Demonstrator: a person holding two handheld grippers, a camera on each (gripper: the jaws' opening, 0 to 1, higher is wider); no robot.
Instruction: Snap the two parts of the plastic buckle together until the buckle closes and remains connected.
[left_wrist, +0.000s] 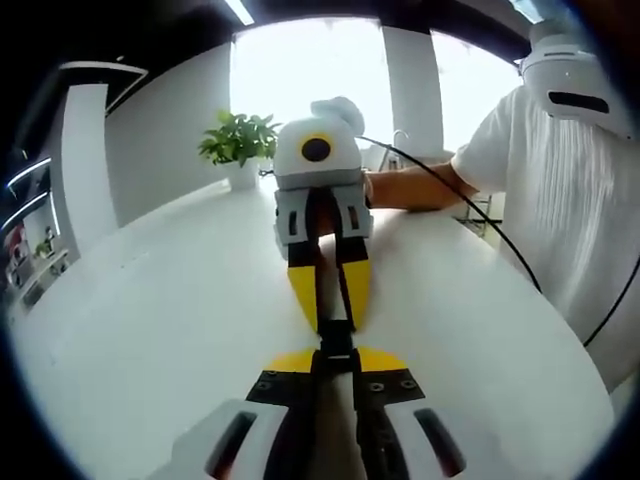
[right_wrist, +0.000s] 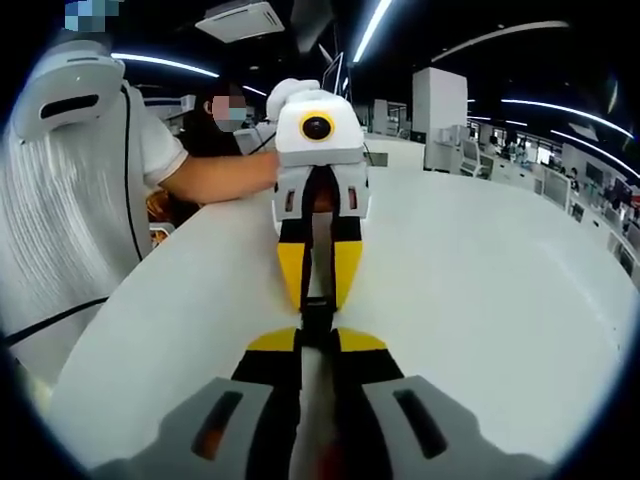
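Both hand-held grippers, left (left_wrist: 334, 358) & right (right_wrist: 318, 342), pinched closed on black buckle (left_wrist: 335, 335) (tip-to-tip) above white table (left_wrist: 150, 320).

My left tongs (left_wrist: 335, 358) show yellow tips on black jaws with pale grey bodies, and my right tongs (right_wrist: 318, 345) match. The buckle (left_wrist: 334, 336) between them is black. The table (left_wrist: 150, 330) is plain white. The person's shirt (left_wrist: 560, 210) is white, finely ribbed; the potted plant (left_wrist: 240, 140) is green.
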